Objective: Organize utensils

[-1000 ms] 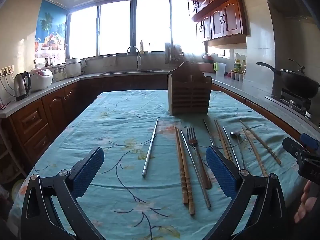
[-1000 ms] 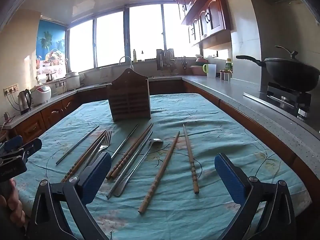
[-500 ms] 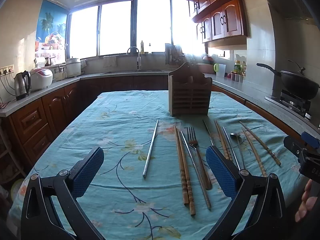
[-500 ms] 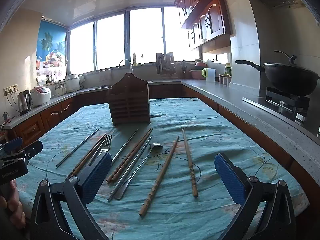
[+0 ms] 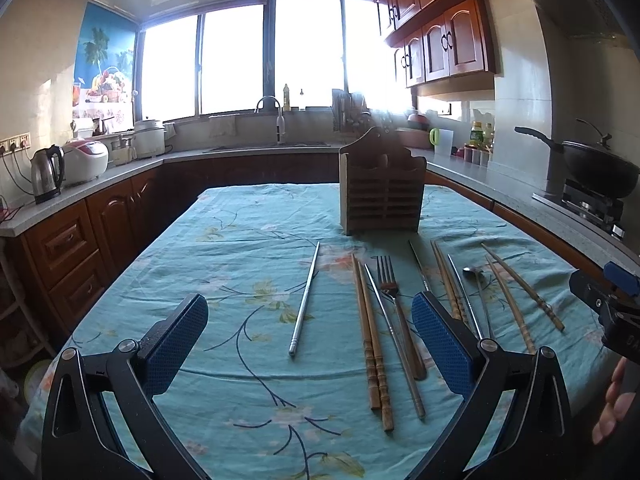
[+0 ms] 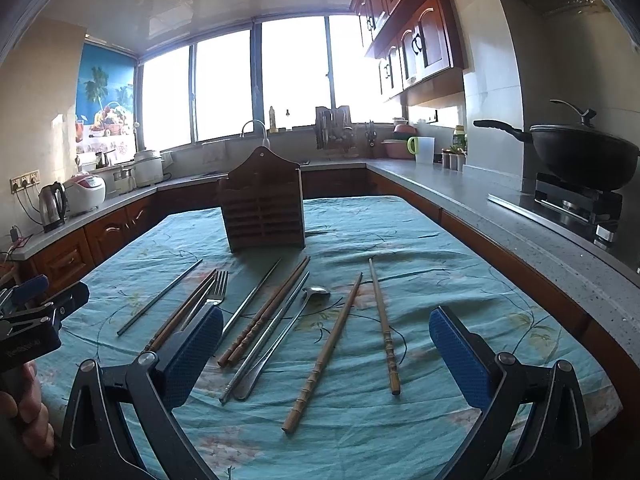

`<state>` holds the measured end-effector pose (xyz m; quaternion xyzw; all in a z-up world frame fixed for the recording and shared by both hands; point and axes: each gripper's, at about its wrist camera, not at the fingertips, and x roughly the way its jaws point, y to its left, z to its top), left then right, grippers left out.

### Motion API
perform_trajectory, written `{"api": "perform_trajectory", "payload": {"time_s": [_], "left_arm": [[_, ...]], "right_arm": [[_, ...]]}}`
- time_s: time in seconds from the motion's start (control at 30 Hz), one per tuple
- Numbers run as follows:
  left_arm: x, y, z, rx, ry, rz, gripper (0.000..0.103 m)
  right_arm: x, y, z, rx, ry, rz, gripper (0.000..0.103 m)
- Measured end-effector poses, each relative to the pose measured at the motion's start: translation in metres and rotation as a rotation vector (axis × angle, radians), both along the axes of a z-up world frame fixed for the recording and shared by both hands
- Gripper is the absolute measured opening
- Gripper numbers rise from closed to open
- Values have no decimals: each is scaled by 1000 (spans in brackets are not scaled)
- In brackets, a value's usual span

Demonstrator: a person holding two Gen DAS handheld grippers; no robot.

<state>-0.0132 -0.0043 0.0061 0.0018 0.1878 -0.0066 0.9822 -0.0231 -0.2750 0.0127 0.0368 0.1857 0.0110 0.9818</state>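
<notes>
Opening step: left tongs [image 5: 306, 336] and right tongs [image 6: 326, 346] are hovering spread and empty; next, one is needing to pinch a wooden chopstick [image 6: 322, 354] for the wooden utensil holder [image 6: 262, 210].

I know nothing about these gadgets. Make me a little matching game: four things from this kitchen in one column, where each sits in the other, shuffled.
Things:
1. holder
2. wok
3. kettle
4. fork

Places:
A. on the stove, right side
B. flat on the cloth among chopsticks
C. upright on the table, beyond the utensils
D. on the left counter, by the sockets

Pairs: 1-C, 2-A, 3-D, 4-B
</notes>
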Motion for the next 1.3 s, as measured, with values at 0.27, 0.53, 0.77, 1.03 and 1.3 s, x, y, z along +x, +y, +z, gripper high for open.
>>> {"api": "perform_trajectory", "payload": {"time_s": [0.27, 0.53, 0.77, 1.03, 1.3], "left_arm": [[-1, 2, 0, -5, -2, 5, 103], [1, 4, -1, -13, 5, 3, 103], [1, 4, -1, -14, 7, 1, 103], [5, 4, -3, -23, 27, -12, 103], [18, 1, -5, -40, 85, -31, 103]], "right_arm": [[-1, 3, 1, -2, -7, 9, 103], [0, 4, 2, 0, -3, 16, 103], [1, 5, 2, 5, -1, 23, 103], [2, 5, 1, 9, 5, 25, 103], [7, 5, -1, 18, 27, 41, 103]]}}
